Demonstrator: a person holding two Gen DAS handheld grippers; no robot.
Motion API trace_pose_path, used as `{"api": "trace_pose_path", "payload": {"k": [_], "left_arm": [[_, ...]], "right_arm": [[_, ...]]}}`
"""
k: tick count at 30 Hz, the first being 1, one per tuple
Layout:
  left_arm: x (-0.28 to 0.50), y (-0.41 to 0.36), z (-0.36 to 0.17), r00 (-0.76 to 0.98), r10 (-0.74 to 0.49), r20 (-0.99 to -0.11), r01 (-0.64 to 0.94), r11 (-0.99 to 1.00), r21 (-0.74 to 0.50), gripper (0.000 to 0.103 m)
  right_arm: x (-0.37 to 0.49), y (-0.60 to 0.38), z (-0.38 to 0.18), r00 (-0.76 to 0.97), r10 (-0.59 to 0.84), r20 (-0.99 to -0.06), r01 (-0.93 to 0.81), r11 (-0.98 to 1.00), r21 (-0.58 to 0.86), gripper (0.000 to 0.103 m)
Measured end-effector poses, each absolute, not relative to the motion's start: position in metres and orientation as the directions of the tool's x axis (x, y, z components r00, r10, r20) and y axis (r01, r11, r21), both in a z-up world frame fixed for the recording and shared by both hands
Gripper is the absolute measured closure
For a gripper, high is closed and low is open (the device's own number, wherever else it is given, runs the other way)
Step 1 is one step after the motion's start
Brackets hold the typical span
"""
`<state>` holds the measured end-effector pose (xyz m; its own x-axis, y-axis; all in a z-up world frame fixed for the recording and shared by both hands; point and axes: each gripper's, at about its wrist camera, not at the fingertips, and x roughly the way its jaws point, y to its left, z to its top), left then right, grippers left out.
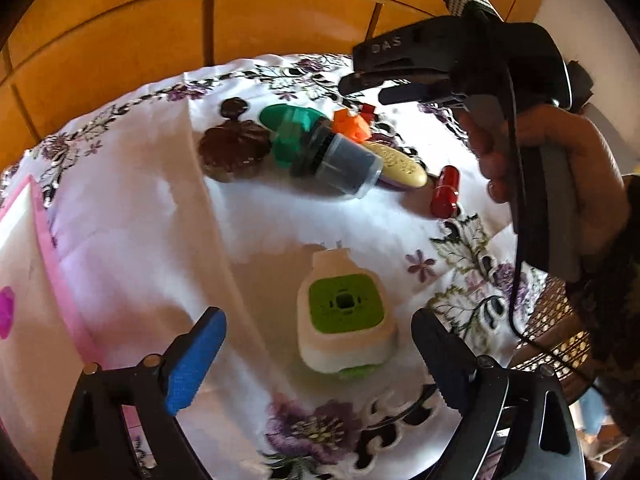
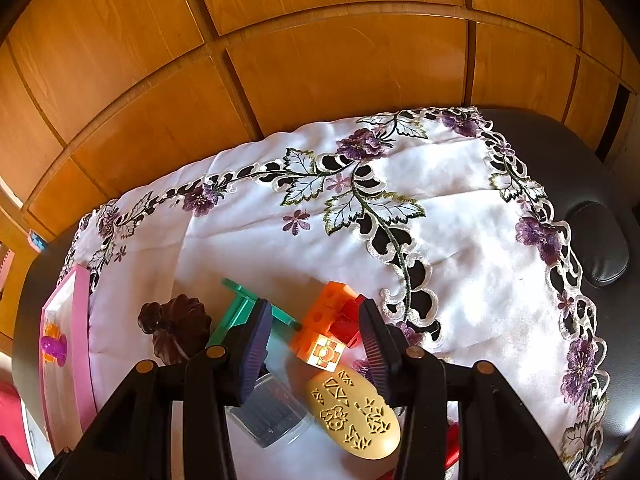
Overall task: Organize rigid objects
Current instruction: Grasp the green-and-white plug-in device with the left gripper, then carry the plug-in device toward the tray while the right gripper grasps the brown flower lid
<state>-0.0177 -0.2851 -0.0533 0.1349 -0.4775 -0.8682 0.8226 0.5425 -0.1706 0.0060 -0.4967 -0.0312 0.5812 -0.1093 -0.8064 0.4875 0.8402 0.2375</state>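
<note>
Reaching for small rigid pieces, both grippers empty with jaws apart.
The left gripper (image 1: 316,344) brackets the white-and-green block (image 1: 346,316), which lies between its jaws, untouched; closing on its smooth, boxy sides likely comes next. The right gripper (image 2: 316,344) hovers above the orange block (image 2: 326,328) and the oval beige case (image 2: 354,414), seen between its jaws.

My left gripper (image 1: 316,354) has black arms with brass screws, one ribbed blue pad and one black, while my right gripper (image 2: 316,354), lettered "DAS", trails a black cable past my bare-skinned right hand (image 1: 536,160).
</note>
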Motion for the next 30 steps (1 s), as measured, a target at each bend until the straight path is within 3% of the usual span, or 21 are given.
{"api": "trace_pose_path", "payload": {"k": [3,7,8,16,30], "left_arm": [[-0.019,-0.299,-0.058,0.125,-0.446,-0.886,0.824,0.545,-0.158,0.011],[-0.014,-0.31,-0.077,0.073,-0.4,-0.913,0.815,0.552,-0.177,0.048],[-0.015,-0.31,-0.08,0.082,-0.399,-0.913,0.819,0.549,-0.167,0.05],[-0.012,-0.276,-0.078,0.211,-0.408,-0.888,0.819,0.569,-0.067,0.051],[-0.003,-0.25,-0.084,0.275,-0.47,-0.839,0.789,0.609,-0.083,0.051]], "right_arm": [[0.005,-0.497,-0.03,0.584,-0.11,-0.804,0.488,0.839,0.24,0.058],[0.005,-0.497,-0.029,0.59,-0.118,-0.799,0.487,0.841,0.236,0.058],[0.005,-0.497,-0.029,0.59,-0.117,-0.799,0.486,0.841,0.236,0.058],[0.005,-0.495,-0.025,0.62,-0.086,-0.78,0.456,0.848,0.269,0.058],[0.03,-0.422,-0.029,0.633,0.082,-0.77,0.144,0.965,0.221,0.058]]}}
